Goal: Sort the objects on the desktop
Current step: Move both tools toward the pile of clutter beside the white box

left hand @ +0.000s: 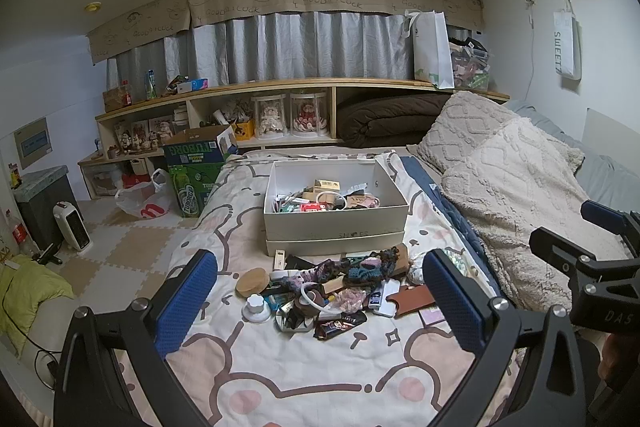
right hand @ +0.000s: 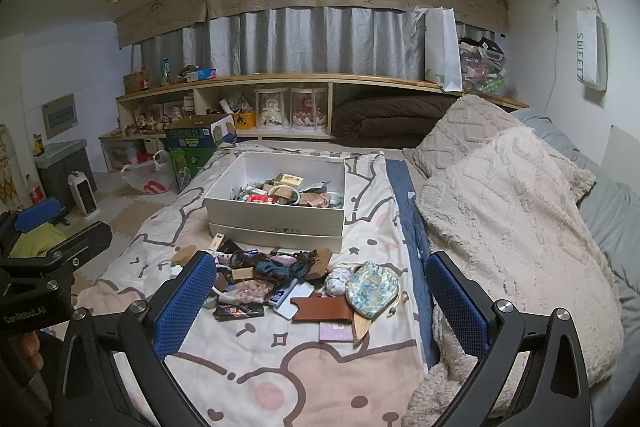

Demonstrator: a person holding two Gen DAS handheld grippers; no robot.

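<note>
A white shoe box (left hand: 334,223) (right hand: 276,219) partly filled with small items stands on the cartoon bedspread (left hand: 304,375). In front of it lies a pile of loose objects: knitted pieces (left hand: 362,267), a round wooden lid (left hand: 253,281), a white knob (left hand: 256,309), a dark snack wrapper (left hand: 340,323), a brown leather sleeve (right hand: 322,309), a floral pouch (right hand: 372,289). My left gripper (left hand: 322,303) is open and empty, held above the pile. My right gripper (right hand: 320,305) is open and empty, over the pile's right side.
Beige blankets (right hand: 500,211) lie along the bed's right side. A low wooden shelf (left hand: 280,87) with dolls and a brown duvet runs along the far wall. A green Tuborg carton (left hand: 196,167), a plastic bag and a small heater (left hand: 72,227) stand on the floor at left.
</note>
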